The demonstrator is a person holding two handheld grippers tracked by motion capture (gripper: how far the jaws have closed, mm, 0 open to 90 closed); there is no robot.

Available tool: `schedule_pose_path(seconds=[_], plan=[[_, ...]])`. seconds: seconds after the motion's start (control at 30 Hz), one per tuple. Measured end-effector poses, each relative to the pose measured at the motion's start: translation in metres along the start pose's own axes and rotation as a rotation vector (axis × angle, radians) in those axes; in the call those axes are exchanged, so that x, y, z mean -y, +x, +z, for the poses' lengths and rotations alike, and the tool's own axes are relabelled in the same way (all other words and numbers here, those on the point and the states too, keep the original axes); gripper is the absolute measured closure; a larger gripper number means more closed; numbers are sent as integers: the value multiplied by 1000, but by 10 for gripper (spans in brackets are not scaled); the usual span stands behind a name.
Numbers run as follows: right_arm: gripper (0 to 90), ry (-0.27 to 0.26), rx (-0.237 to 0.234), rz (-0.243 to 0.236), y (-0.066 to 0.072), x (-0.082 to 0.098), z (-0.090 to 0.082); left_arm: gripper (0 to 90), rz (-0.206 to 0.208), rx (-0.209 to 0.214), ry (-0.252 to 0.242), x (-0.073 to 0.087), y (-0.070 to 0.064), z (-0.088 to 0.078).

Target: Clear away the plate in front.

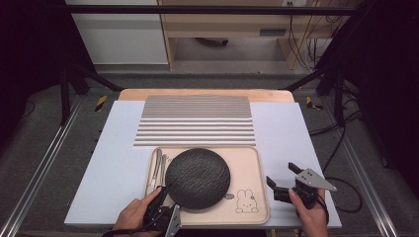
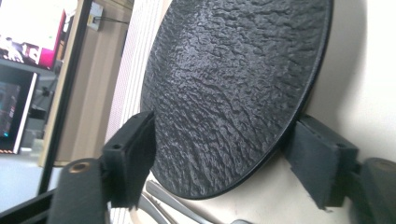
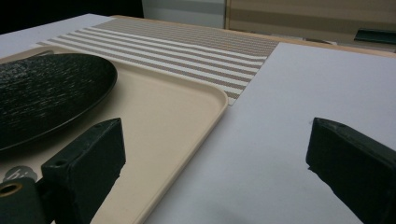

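A round black plate [image 1: 197,178] with a rough, wrinkled surface like hammered stone lies flat on a beige rectangular plastic tray [image 1: 249,163] with rounded corners and a low raised rim. The plate covers the left and middle part of the tray, and its near edge reaches close to the near rim. On the bare right part of the tray a small printed rabbit drawing [image 1: 246,201] shows. Along the left inner side of the tray, just beside the plate, lie slim grey metal cutlery pieces [image 1: 158,170]; which kind they are cannot be told.

The tray sits on a pale blue, smooth mat [image 1: 113,163] that covers the wooden tabletop [image 1: 207,93]. Behind the tray, touching or almost touching its far rim, lies a placemat [image 1: 195,121] with fine woven grey and white stripes.

The left gripper [image 1: 165,190] is at the near left edge of the plate. In the left gripper view its two black, blocky jaws stand on either side of the plate's rim, one over the textured top and one beneath, with a visible gap on each side, so the jaws are spread and do not press on the plate.

The right gripper [image 1: 281,178] is held over the pale blue mat just to the right of the tray, well apart from the plate. Its jaws stand wide apart with nothing between them.
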State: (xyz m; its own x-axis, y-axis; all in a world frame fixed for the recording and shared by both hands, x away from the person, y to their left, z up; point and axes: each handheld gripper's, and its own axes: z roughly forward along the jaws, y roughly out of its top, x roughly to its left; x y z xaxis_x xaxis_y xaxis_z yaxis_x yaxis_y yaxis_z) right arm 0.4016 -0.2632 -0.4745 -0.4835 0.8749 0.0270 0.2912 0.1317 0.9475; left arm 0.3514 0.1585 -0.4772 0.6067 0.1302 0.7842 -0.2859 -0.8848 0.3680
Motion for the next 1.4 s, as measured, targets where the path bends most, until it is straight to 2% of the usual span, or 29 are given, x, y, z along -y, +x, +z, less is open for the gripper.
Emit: schedule_pose_path(seconds=[0.07, 0.2, 0.23, 0.37, 0.5, 0.67, 0.87, 0.97, 1.07, 1.3, 1.4], plan=[[48, 0, -1, 0, 0, 0, 0, 221, -18, 7, -10, 0, 1, -1], [47, -5, -2, 13, -1, 1, -1, 190, -49, 42, -56, -2, 2, -3], [47, -3, -1, 13, -1, 1, -1, 183, -66, 51, -80, -3, 2, -3], [47, 1, 0, 7, -1, 2, -1, 176, -97, 53, -122, -4, 5, -6], [47, 5, 3, 9, -2, 3, 0, 161, -169, 59, -167, -3, 10, -8], [47, 4, 7, 10, -2, 3, 1, 157, -213, 49, -179, 0, 16, -11], [44, -1, 5, 7, -2, 2, 0, 139, -298, 43, -198, 5, 23, -13], [44, 0, 7, 2, -1, 2, 0, 129, -307, 34, -202, 6, 25, -13], [43, -2, 5, -3, 0, 1, 0, 119, -333, 34, -203, 8, 26, -13], [39, -1, 6, -2, 1, 1, 0, 104, -433, 18, -222, 18, 34, -14], [39, -2, 7, 1, 0, 1, 0, 103, -463, 6, -216, 22, 37, -13]])
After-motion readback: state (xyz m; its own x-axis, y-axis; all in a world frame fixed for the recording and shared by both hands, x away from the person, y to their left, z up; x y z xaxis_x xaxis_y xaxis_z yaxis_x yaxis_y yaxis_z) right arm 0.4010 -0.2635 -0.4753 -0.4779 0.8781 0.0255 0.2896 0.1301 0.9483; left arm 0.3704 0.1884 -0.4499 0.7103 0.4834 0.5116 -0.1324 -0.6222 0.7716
